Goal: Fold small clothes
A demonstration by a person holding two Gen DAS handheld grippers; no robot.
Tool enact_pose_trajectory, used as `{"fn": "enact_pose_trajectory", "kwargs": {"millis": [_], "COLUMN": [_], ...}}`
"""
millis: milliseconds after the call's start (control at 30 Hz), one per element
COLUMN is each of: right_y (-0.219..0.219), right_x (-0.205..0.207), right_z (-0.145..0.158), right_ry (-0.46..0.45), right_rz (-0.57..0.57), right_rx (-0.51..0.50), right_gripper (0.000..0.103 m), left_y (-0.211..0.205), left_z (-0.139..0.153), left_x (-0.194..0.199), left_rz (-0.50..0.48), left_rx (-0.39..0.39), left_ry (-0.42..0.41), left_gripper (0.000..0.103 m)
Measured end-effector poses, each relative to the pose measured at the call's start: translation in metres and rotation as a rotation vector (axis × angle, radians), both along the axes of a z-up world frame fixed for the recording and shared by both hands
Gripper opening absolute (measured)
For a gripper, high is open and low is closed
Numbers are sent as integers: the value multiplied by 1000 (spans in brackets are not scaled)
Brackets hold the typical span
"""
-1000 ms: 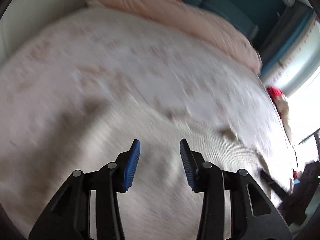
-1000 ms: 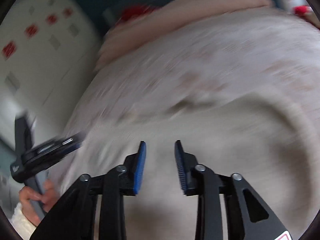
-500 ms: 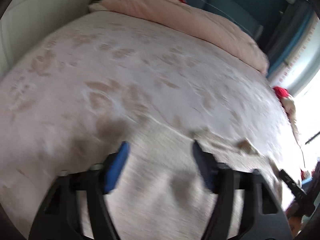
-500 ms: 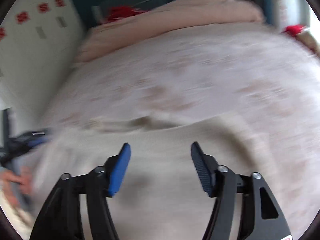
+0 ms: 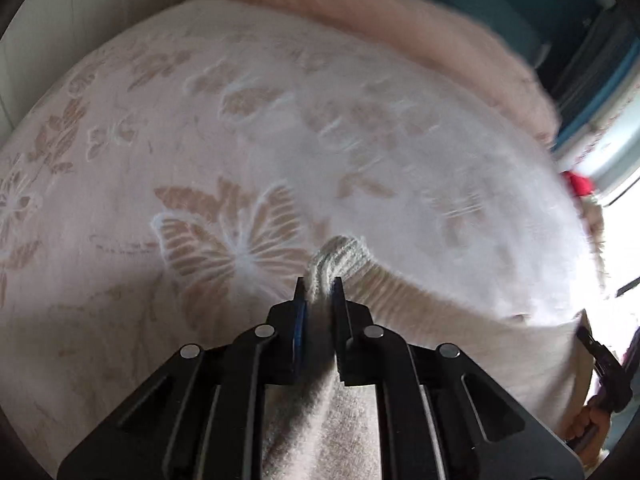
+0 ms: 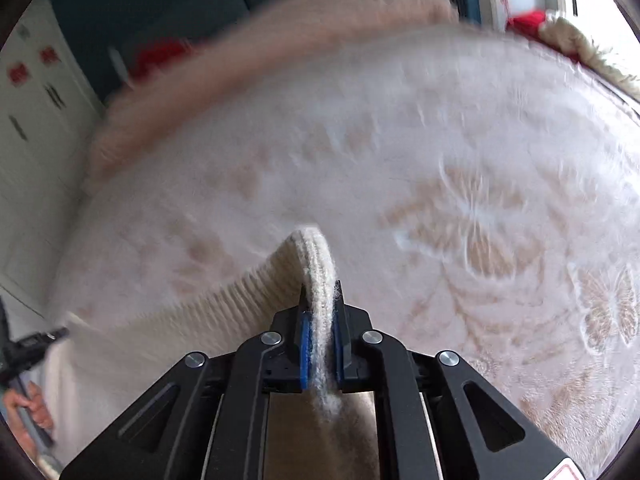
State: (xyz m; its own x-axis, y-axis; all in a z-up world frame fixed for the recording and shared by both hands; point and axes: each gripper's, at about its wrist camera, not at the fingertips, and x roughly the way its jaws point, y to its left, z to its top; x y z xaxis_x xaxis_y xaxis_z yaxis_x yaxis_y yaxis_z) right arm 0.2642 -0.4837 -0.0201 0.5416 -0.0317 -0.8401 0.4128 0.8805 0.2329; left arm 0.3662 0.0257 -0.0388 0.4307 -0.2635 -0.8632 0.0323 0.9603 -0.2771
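A cream knitted garment (image 5: 420, 308) with a ribbed hem lies on the bed. My left gripper (image 5: 318, 286) is shut on its left hem corner, which bunches up between the blue pads. My right gripper (image 6: 320, 290) is shut on the other hem corner (image 6: 316, 260), which arches up out of the jaws. The hem stretches between the two grippers in both wrist views. The other gripper shows at the edge of each view, the right one (image 5: 600, 364) and the left one (image 6: 32, 350).
The bed has a white bedspread (image 5: 240, 128) with beige butterfly patterns. A pink fluffy blanket (image 5: 400, 20) lies along the far edge. A red item (image 5: 578, 182) sits at the right edge by the window. A white wall is on the left.
Both grippers were open above the garment; they have since closed on the two hem corners and hold them lifted off the bedspread.
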Motion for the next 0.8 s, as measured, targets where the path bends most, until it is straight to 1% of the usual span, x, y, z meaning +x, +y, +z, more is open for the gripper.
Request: {"fn": "enact_pose_trajectory", "kwargs": {"millis": [33,67,100,133,167,200,233,267,300,333,367,400,433,467,500,533,567,600,633,667,700,733,767,800], "right_y": [-3,-3,0,5,10,22,35,56,73,89,104,128,150,166,183,189,183,165,149,132,113,105,94,85], "right_x": [2,2,-5,-15,-22,-36,-47,-63,-77,-89,-99,-113,-123,-129,-135,-138,-142,-148,-153,-158,-168,-175,-181,-188], "right_z": [-18,-28,-20,-2,10,28,41,53,59,61,60,55,48,42,28,11,-1,-11,-12,-10,-2,4,10,9], "right_ry": [74,112,66,7,-27,-82,-116,-142,-153,-161,-167,-162,-146,-126,-94,-51,-26,-37,-50,-42,-50,-62,-72,-63], "right_rz": [3,3,-10,-24,-22,5,38,93,139,178,208,262,307,347,394,404,396,374,333,271,195,164,135,104], "right_rx": [6,11,-4,-21,-33,-45,-54,-58,-39,-8,27,67,63,39,-13,-63,-74,-3,68,119,155,148,123,86], "right_gripper": [10,11,16,20,20,20,20,20,20,20,20,20,20,20,19,10,8,3,0,0,1,10,11,12], "left_y": [-4,-5,-3,3,8,14,18,18,16,13,7,-2,-11,-24,-32,-37,-34,-22,-14,-7,-2,2,5,8], "left_z": [-17,-26,-25,-15,-5,9,24,34,49,54,61,61,58,45,30,13,2,-6,-6,-5,-4,-2,0,3], "left_x": [6,7,4,-7,-16,-30,-47,-62,-85,-98,-122,-141,-157,-174,-185,-190,-194,-199,-200,-199,-198,-198,-199,-200], "left_rz": [-11,-7,2,31,50,68,68,57,32,14,-23,-58,-94,-133,-156,-164,-150,-121,-97,-80,-69,-55,-44,-33], "left_rx": [64,88,73,30,5,-23,-62,-84,-102,-114,-144,-171,-179,-143,-97,-53,-46,-78,-91,-107,-122,-132,-138,-134], "left_ry": [57,91,81,39,19,-3,-39,-67,-100,-113,-127,-132,-126,-103,-74,-38,-22,-35,-43,-30,-19,-11,-10,-13], "left_gripper": [15,18,18,20,27,30,33,34,34,36,41,45,52,55,55,54,53,52,43,40,39,40,40,40]}}
